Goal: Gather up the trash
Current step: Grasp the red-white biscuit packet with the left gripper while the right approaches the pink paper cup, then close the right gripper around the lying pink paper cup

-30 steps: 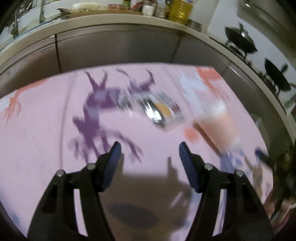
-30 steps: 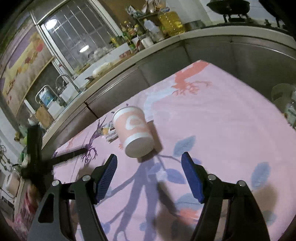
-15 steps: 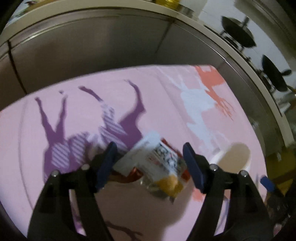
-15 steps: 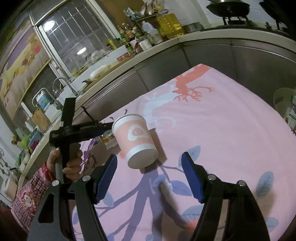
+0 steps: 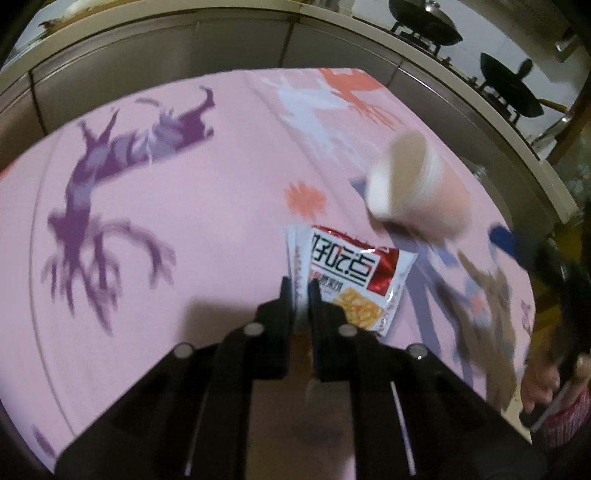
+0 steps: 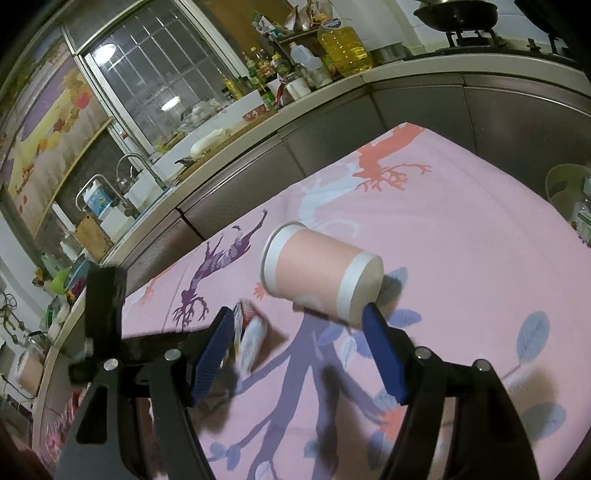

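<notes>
Two grippers: my left gripper (image 5: pixel 300 291) has just clamped on the snack wrapper's (image 5: pixel 354 284) edge above the pink tablecloth (image 5: pixel 192 206), while my right gripper (image 6: pixel 299 347) gapes wide near the tipped paper cup (image 6: pixel 321 277).

Dim indoor light, strong fisheye bending at edges, perhaps motion blur on the cup (image 5: pixel 417 188).

one snack packet (image 5: pixel 354 273), one paper cup (image 6: pixel 325 280), two woks (image 5: pixel 424 29)
</notes>
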